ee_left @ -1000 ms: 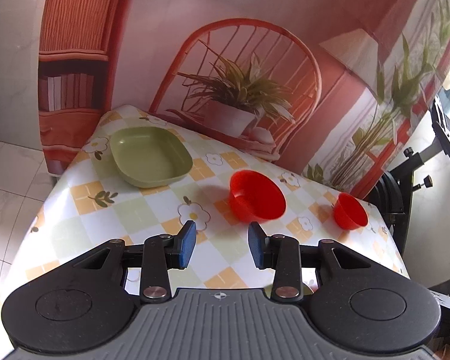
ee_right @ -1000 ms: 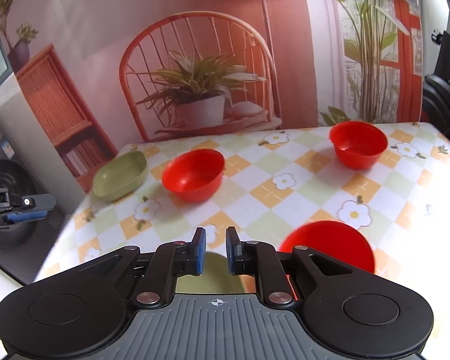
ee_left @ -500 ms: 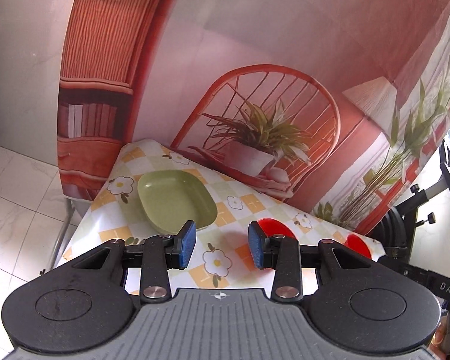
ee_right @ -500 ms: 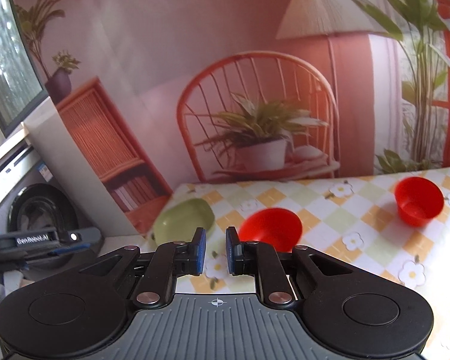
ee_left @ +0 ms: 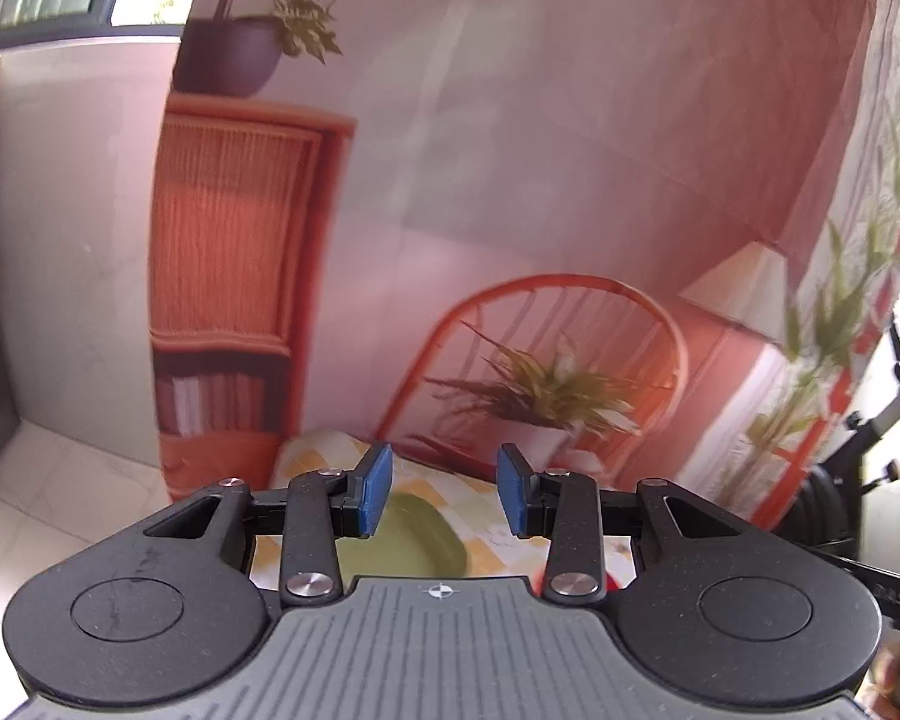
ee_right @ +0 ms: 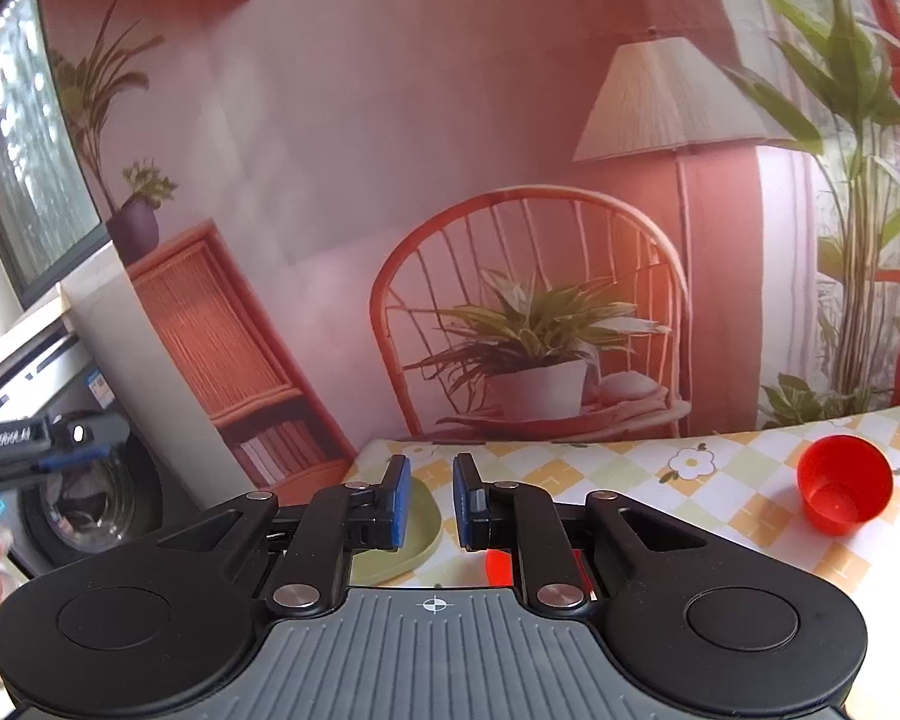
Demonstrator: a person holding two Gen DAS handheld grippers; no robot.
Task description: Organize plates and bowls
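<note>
Nearest in the left wrist view, the left gripper (ee_left: 444,492) has its blue-padded fingers (ee_left: 373,491) spread wide with nothing between them. Just beyond and below them lies a green dish (ee_left: 417,534), a shallow olive oval with a smooth rounded rim, sitting on the near left corner of the table (ee_left: 486,531), which wears a checked yellow, green and white cloth with daisies. A sliver of red peeks out by the right finger; I cannot tell what it belongs to.

In the right wrist view the right gripper (ee_right: 431,503) has its fingers (ee_right: 399,501) parted only by a narrow gap, gripping nothing. The green dish (ee_right: 417,534) shows here too, partly hidden behind the left finger. Only this view offers a small red bowl (ee_right: 843,485), glossy and deep, tipped so its mouth faces the camera, standing well apart to the right. A red edge (ee_right: 498,567) of something else shows beneath the right finger.

Farthest off hangs a printed backdrop (ee_right: 510,180) with a wicker chair, potted plant and lamp.
</note>
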